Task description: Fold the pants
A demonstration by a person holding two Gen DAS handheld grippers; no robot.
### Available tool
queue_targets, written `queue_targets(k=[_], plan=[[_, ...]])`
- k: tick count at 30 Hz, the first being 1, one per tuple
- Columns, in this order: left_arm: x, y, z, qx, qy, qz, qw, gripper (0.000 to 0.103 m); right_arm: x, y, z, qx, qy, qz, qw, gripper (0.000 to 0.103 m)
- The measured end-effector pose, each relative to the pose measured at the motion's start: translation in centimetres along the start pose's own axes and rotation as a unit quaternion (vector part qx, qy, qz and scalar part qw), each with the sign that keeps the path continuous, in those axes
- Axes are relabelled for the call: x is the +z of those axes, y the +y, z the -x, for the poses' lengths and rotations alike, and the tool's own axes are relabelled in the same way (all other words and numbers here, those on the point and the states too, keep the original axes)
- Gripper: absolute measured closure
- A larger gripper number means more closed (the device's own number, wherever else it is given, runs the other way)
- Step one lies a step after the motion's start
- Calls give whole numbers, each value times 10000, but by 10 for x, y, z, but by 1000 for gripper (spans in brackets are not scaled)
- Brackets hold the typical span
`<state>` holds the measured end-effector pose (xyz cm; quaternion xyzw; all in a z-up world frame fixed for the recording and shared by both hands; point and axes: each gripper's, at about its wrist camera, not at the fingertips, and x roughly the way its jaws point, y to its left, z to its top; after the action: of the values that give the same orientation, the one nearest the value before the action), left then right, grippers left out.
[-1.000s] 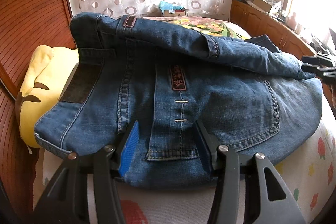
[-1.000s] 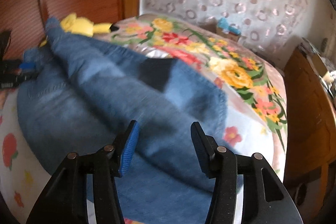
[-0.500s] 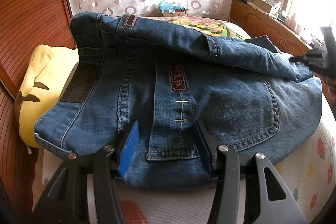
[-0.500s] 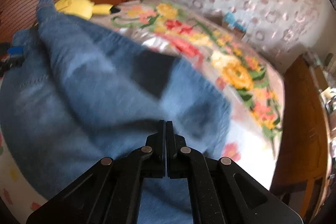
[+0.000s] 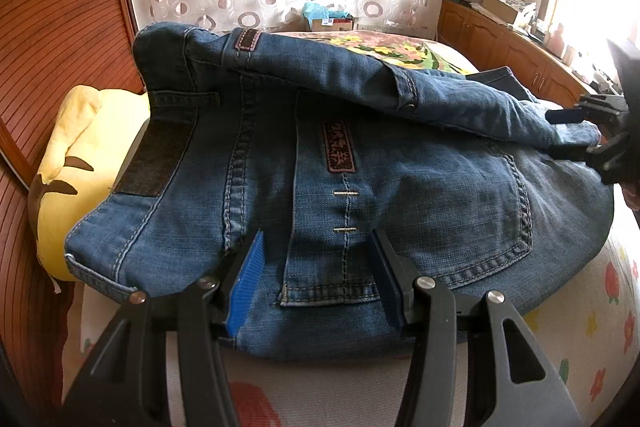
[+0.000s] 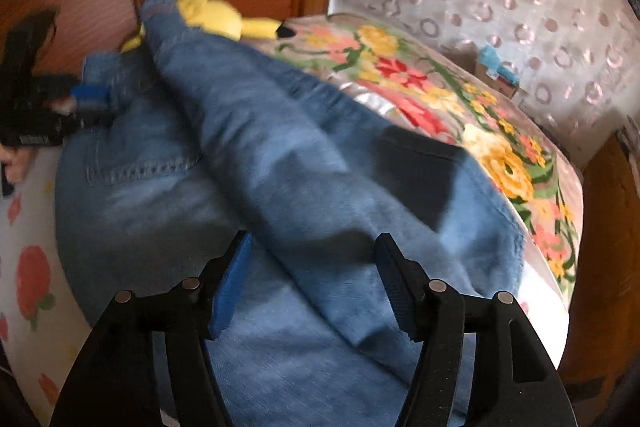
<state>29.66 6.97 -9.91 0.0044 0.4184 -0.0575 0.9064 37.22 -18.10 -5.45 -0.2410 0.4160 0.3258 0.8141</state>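
Blue denim pants (image 5: 360, 187) lay folded across the floral bedspread (image 6: 500, 147), filling mid-frame. Left gripper (image 5: 316, 267) stood half open astride the back pocket, pads off the cloth. Right gripper (image 6: 312, 267), lower centre, was opening above the loose leg.

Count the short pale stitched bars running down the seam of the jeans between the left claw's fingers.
2 on the jeans: upper bar just under the dark label, lower bar nearer the left claw. Folded denim may hide more.

Bed (image 5: 600, 311), jeans (image 5: 420, 195), yellow plush (image 5: 76, 163)
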Motion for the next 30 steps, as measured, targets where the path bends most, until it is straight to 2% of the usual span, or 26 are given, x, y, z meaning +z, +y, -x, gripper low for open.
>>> queue_targets(k=[2,3,4,5,10,12,13,14,16,20,25,30], plan=[[0,1,0,-4,0,5,10000,52,0,1,-11,-132,210,55,9997,39],[0,1,0,-5,0,6,10000,52,1,-1,-13,-163,247,27,9996,46],[0,1,0,-4,-1,5,10000,52,2,-6,-14,-211,267,-30,9994,86],[0,0,0,-4,-1,5,10000,52,5,-13,-13,-319,258,-80,9991,101],[0,1,0,5,-3,-2,10000,51,45,-48,-1,-845,-210,-465,9951,101],[0,0,0,7,-5,-3,10000,51,61,-60,-3,-1069,-300,-670,9916,97],[0,1,0,7,-7,-4,10000,51,66,-65,-6,-1195,-291,-734,9897,84],[0,1,0,5,-9,-3,10000,52,67,-67,-7,-1310,-291,-778,9879,60],[0,2,0,-14,-35,8,10000,52,63,-73,-5,-1582,-310,-1002,9818,36],[-2,4,6,-103,-94,37,9999,51,29,-84,22,-1390,-383,-1437,9791,36],[-3,12,23,-173,-206,123,9996,51,-37,-82,64,-1171,-259,-1826,9758,36],[-3,20,39,-33,-358,150,9992,51,-95,-71,88,-1009,-145,-2384,9658,36]])
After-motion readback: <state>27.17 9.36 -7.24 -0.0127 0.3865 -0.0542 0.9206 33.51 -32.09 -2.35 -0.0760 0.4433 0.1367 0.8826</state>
